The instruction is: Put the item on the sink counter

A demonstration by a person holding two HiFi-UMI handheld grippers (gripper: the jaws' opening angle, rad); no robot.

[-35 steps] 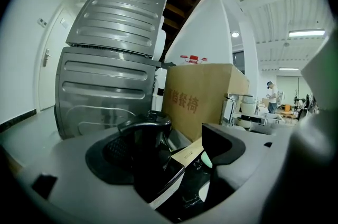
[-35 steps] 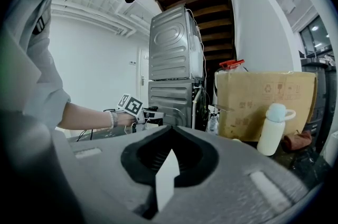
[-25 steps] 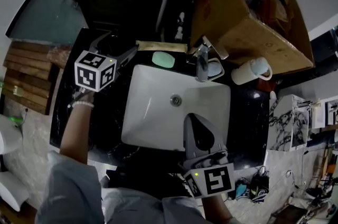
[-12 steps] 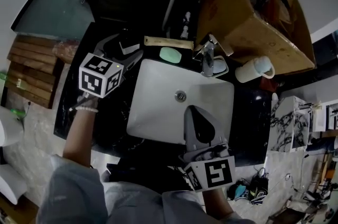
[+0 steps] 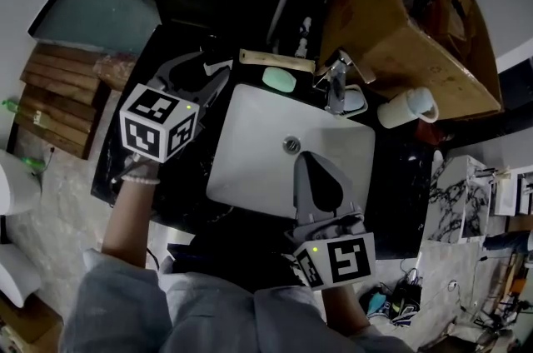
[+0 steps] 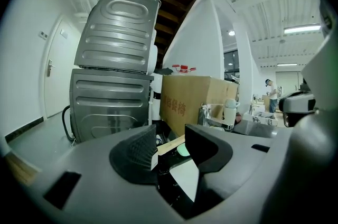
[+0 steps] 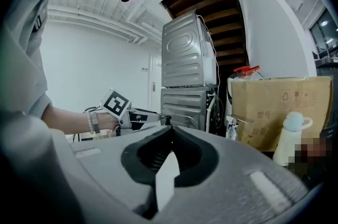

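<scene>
The left claw (image 5: 212,72) stands wide a second ago over the dark worktop (image 5: 179,176) left of the sink (image 5: 250,143); now it sits nearer the back-left corner and its jaws are closing, about halfway in; a small dark item (image 6: 154,159) with a pale edge shows between them, which the earliest picture does not show; I judge this to be a grasp starting and not a release, so the placing is not yet done, though the item already seems to rest at the worktop's back edge and I cannot tell what carries it; in the left gripper view the item lies low in the gap, just beside the left-hand pad and apart from the right-hand one, so the left claw is not yet clenched on it; the right claw (image 5: 310,164) hangs over the front of the sink, clenched on nothing, well apart from the item
</scene>
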